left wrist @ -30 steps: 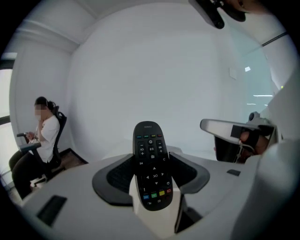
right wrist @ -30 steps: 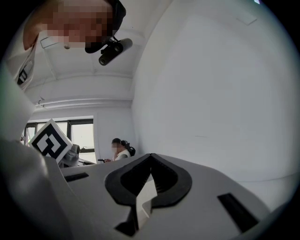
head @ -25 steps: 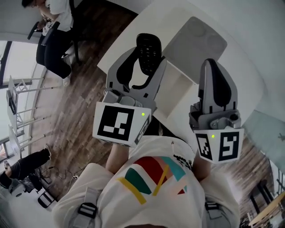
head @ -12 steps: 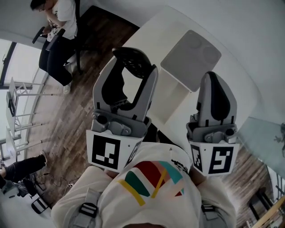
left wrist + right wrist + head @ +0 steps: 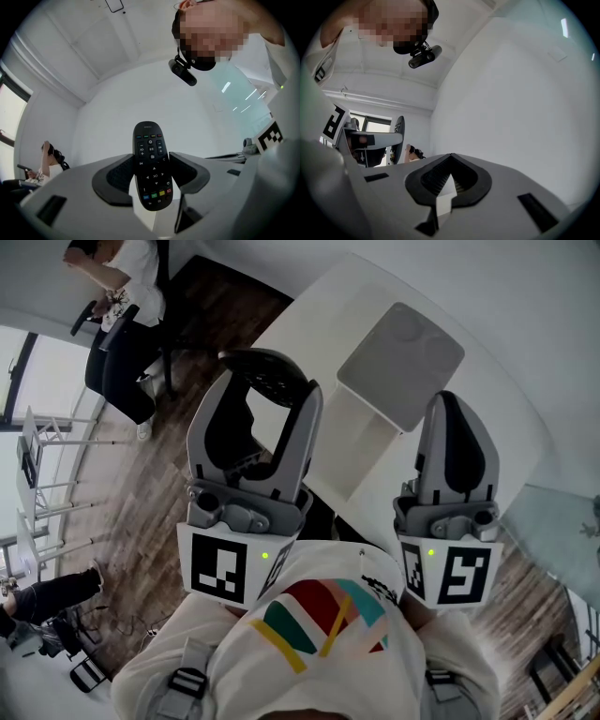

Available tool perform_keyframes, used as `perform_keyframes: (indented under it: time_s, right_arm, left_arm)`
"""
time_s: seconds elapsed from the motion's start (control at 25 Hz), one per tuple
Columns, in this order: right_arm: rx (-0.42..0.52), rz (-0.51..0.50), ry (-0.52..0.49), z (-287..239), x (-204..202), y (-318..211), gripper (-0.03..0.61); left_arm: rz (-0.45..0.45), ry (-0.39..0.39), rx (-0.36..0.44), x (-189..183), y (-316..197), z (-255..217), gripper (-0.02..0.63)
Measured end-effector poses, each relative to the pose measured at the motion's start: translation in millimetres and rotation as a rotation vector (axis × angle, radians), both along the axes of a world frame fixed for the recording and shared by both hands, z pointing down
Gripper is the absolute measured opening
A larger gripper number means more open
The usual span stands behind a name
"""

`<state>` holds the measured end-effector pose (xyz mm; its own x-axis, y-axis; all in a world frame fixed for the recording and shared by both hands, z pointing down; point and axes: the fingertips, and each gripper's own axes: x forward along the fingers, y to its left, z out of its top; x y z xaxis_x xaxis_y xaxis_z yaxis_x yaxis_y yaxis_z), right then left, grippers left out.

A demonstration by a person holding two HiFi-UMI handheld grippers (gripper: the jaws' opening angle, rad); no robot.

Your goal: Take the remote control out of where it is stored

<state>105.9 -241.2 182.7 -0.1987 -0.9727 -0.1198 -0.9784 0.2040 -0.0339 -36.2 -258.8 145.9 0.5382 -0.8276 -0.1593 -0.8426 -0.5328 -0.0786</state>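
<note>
Lifted higher than a second ago, the remote control now hangs above the white table, buttons toward the left gripper's camera. Our left gripper grasps it, one jaw pressing on each long side. Our right gripper has barely risen and is pinched together on nothing. Below, the white compartment beside the grey panel shows nothing dark inside. We judge the taking-out done, since the remote is clear of its storage. All that seems left is setting it down somewhere. A person occupies the far corner.
</note>
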Motion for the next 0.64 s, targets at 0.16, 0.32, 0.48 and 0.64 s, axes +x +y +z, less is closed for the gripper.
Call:
perform_keyframes:
  time_s: [0.16,0.32,0.48,0.64]
  right_arm:
    - [0.006,0.011,0.010,-3.1,1.4,0.7,0.002]
    - [0.013,0.014,0.024,-6.3,0.6,1.8,0.002]
    - [0.024,0.023,0.028,-9.2,-1.2,4.6,0.002]
    - [0.026,0.008,0.030,-10.5,-5.6,6.2,0.002]
  left_arm:
    - [0.015,0.016,-0.001,1.4,0.5,-3.3,0.245]
    - [0.017,0.023,0.012,0.0,-0.1,-8.7,0.245]
    - [0.025,0.026,0.018,-2.3,2.6,-11.9,0.245]
    - [0.026,0.021,0.020,-3.3,6.2,-12.8,0.245]
